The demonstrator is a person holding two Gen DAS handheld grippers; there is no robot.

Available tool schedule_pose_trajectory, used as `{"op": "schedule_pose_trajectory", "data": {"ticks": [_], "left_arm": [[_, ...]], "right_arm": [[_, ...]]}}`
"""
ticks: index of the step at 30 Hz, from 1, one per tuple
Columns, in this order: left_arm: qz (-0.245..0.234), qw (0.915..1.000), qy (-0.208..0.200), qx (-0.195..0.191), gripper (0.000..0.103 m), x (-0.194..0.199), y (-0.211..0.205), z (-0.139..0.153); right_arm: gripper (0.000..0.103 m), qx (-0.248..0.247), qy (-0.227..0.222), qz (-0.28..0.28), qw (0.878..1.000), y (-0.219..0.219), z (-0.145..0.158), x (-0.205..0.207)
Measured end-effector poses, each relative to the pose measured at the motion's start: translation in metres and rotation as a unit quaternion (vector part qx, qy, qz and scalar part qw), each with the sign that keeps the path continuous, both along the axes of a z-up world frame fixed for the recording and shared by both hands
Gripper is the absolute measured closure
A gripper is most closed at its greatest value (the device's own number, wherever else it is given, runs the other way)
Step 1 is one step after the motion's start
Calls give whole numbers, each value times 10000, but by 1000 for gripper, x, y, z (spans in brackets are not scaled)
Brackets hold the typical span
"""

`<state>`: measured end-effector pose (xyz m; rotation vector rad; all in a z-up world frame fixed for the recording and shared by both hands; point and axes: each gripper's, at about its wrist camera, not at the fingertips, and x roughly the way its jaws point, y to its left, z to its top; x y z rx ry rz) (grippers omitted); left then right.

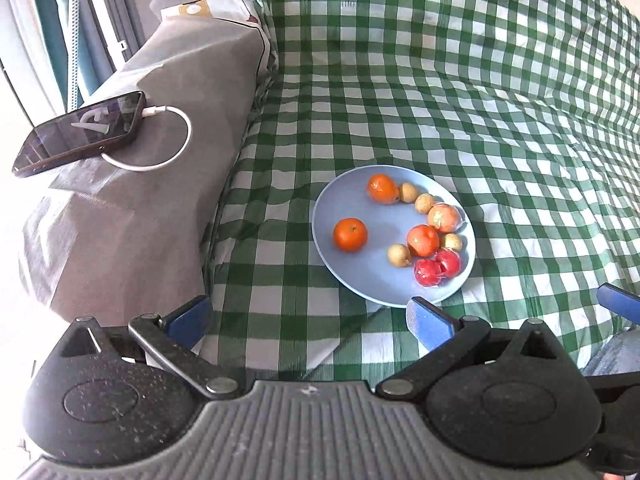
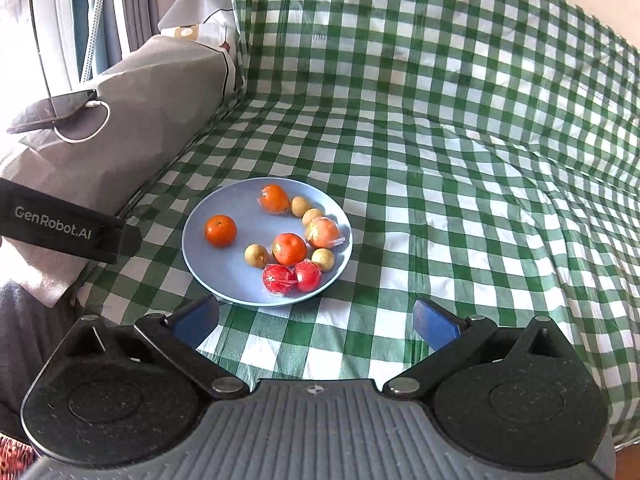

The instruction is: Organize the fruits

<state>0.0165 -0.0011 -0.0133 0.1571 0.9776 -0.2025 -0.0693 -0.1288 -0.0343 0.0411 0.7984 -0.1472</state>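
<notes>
1. Both idle: left gripper [image 1: 308,320] spread wide, nothing between the blue pads [image 1: 430,322]; right gripper [image 2: 316,320] likewise wide and holding nothing.
2. Plate [image 2: 208,256] sits on the checked cloth [image 2: 440,208], just ahead of the right gripper and slightly left of its centre; ahead-right of the left gripper, near edge close to its right pad.
3. On the plate: lone orange [image 2: 220,231] on the left side, apart from the rest.
4. Second orange [image 2: 274,199] at the far rim; third orange [image 2: 289,248] mid-plate.
5. Two red fruits [image 2: 291,277], plastic-wrapped, touching, nearest the right gripper.
6. Peach-coloured wrapped fruit [image 2: 322,232] at the right rim.
7. Small tan fruits [image 2: 256,255] scattered among them, four visible.
8. Phone [image 1: 80,132] with white cable [image 1: 168,148] lies on a grey cover [image 1: 132,220], far left of the left gripper.
</notes>
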Motion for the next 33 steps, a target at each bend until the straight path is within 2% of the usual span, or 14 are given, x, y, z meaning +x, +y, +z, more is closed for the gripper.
{"op": "schedule_pose_trajectory", "data": {"ticks": [14, 33], "left_arm": [[-64, 9999, -141, 33, 0, -17, -1, 10], [-135, 9993, -342, 100, 0, -20, -6, 15]], "right_arm": [[1, -134, -247, -60, 9996, 10, 16, -13], [1, -35, -366, -34, 9993, 10, 24, -18]]}}
